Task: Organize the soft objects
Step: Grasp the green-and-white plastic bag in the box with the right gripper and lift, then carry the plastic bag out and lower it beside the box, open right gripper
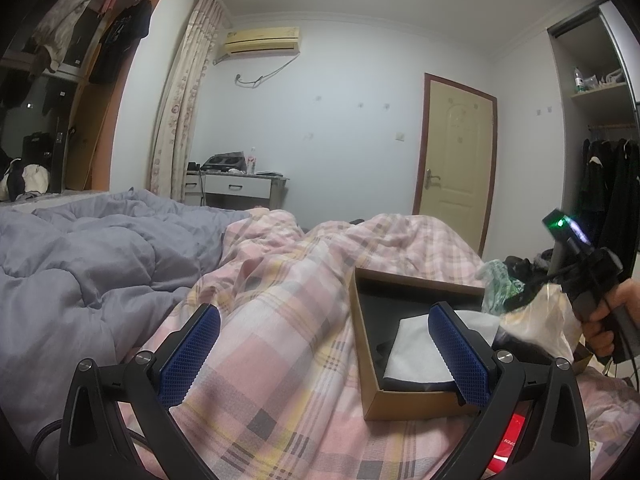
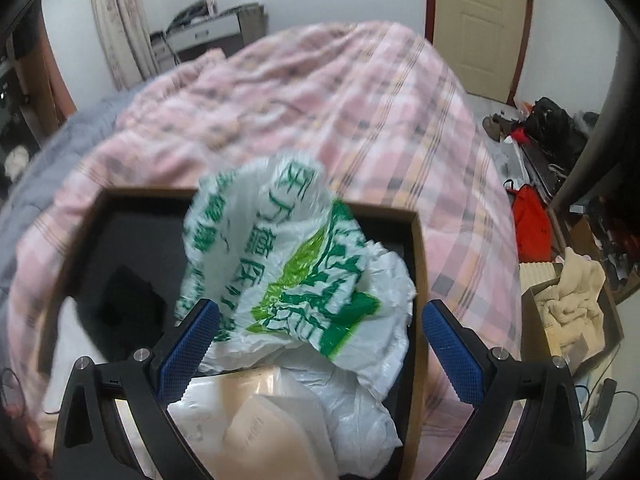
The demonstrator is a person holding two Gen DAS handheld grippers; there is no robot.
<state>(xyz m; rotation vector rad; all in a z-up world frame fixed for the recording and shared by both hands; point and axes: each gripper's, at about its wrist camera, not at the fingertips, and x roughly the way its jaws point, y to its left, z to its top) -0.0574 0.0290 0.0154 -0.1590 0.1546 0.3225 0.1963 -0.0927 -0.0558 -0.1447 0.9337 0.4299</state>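
Cardboard box [image 2: 418, 280] holds one printed plastic bag [image 2: 288, 264].

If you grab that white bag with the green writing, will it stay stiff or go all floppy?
Probably floppy: the plastic bag is thin and crumpled, bunched up in the cardboard box. It likely weighs very little, since its top puffs up on its own. Its glossy film may be slippery, so the open right gripper would do best pinching a thick fold.

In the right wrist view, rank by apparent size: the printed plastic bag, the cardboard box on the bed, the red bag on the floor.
1. Cardboard box
2. Printed plastic bag, nearer the camera, so inflated
3. Red bag, farther away
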